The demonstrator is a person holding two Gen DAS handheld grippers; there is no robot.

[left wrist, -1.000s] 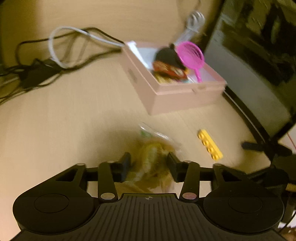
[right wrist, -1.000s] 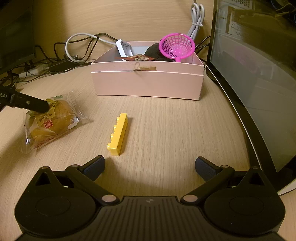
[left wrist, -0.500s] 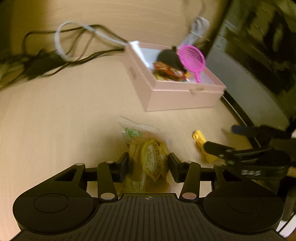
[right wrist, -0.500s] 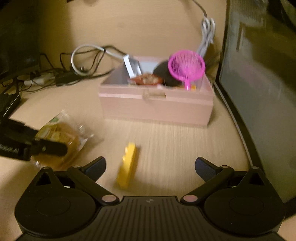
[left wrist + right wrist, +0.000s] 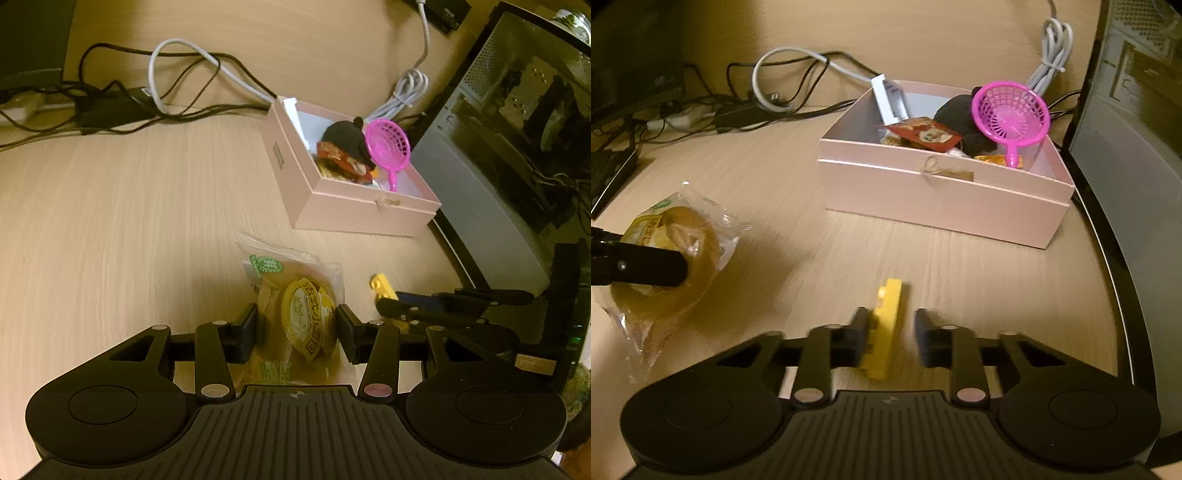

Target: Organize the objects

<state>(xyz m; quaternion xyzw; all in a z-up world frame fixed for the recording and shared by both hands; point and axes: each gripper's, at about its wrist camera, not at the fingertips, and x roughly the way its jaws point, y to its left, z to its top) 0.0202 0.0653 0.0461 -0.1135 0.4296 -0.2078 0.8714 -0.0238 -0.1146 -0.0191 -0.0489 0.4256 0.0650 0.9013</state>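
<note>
The left tool [image 5: 297,328] is clamped across a clear plastic packet with a round yellow-brown bun inside [image 5: 295,306], which lies on the pale wooden bench [image 5: 129,221] a little in front of the pink cardboard box [image 5: 354,214]. The packet will probably handle as light and soft. The film looks smooth and can slip, and the bun can be squashed, so a gentle squeeze across the widest part of the bun, as now, seems better than a grip on the loose sealed edge.

The right tool [image 5: 888,338] has just been closing, with the small yellow plastic building brick [image 5: 884,325] between its fingers. In the right wrist view one finger touches the brick and a small gap shows on the other side, but the picture is blurred there, so I judge the grip as not yet firm. The brick should be stiff, light and not fragile. Its long flat sides are the good place to take it, because the side with studs gives less contact.

The box already holds a pink plastic sieve scoop [image 5: 1012,114], a dark soft thing and some snack packets, and I think both things are meant to go there.
</note>
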